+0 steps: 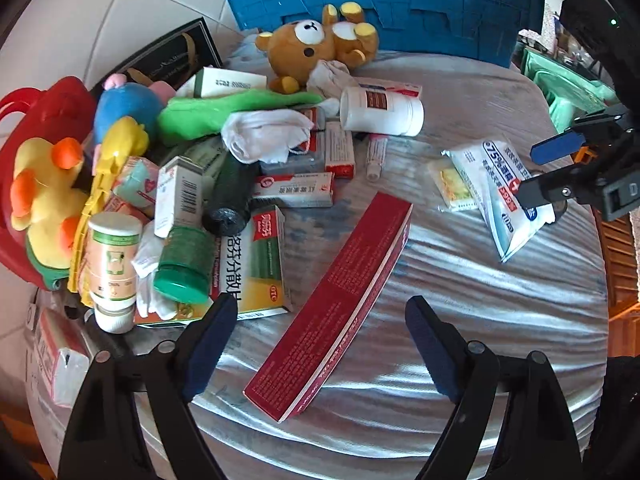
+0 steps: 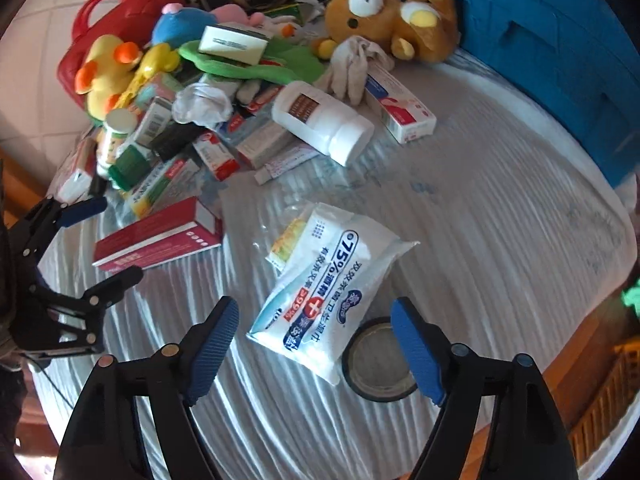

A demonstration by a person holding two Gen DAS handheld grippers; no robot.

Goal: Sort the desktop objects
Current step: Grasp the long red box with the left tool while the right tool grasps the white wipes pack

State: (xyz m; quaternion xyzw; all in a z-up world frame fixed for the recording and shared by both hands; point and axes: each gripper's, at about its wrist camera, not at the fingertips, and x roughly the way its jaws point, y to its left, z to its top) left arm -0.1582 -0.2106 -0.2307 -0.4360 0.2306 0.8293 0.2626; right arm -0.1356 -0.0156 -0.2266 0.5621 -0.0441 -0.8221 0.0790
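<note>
A: The desk (image 1: 460, 340) wears a shiny striped cover, with a blue crate (image 1: 400, 0) at the back.
B: And the left gripper (image 1: 322, 348)?
A: Its fingers stand apart over the red box (image 1: 340, 296), pressing nothing.
B: The right gripper (image 2: 316, 352)?
A: Fingers spread too, the wipes pack (image 2: 324, 288) lying between them, untouched, partly over a tape roll (image 2: 376, 364). Toys and medicine boxes pile up behind.

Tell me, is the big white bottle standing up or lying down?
Lying down. The white bottle rests on its side on the table, its cap pointing sideways, beside the pile of boxes.
</note>
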